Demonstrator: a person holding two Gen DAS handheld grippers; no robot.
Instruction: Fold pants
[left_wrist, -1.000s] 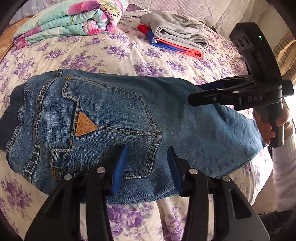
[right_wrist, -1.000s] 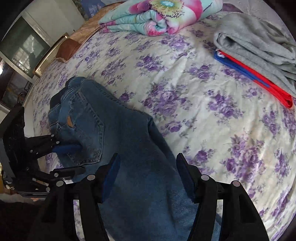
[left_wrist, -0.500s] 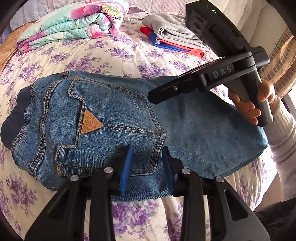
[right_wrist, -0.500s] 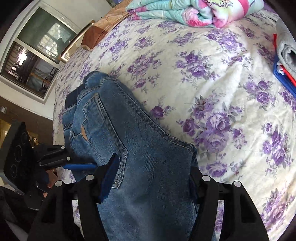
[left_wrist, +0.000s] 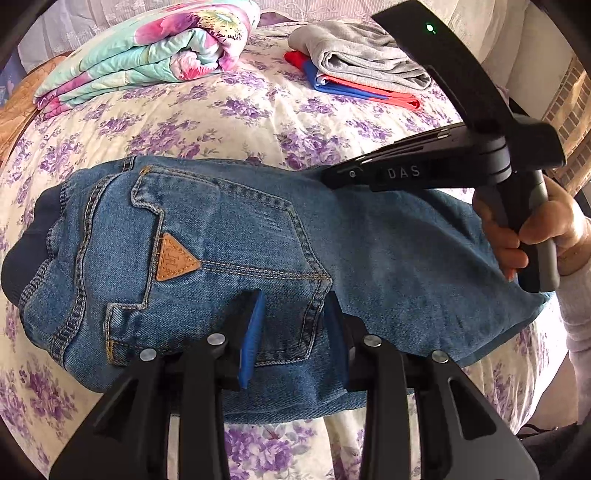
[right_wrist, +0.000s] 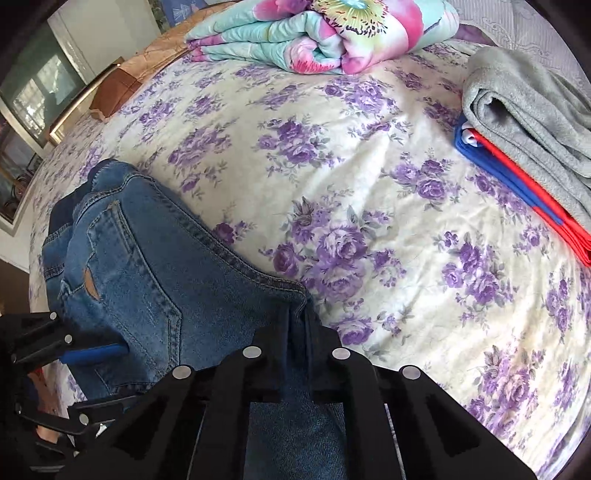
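Blue jeans (left_wrist: 229, 258) lie folded on the flowered bed, back pocket with a tan triangle patch facing up; they also show in the right wrist view (right_wrist: 155, 273). My left gripper (left_wrist: 293, 325) is open, its blue pads (left_wrist: 253, 332) straddling the denim at the near edge by the pocket corner. My right gripper (right_wrist: 297, 321) is shut on a ridge of the jeans' far edge; from the left wrist view it (left_wrist: 332, 177) reaches in from the right, held by a hand.
A folded floral quilt (left_wrist: 147, 62) lies at the back left of the bed. A grey garment (left_wrist: 362, 55) sits on red and blue folded cloth (left_wrist: 362, 92) at the back right. The purple-flowered bedspread (right_wrist: 369, 221) lies between. A window is at the left.
My right gripper has dropped to the jeans' far edge and closed on the denim. My left gripper stayed at the near edge, its jaws slightly narrower than a second ago.
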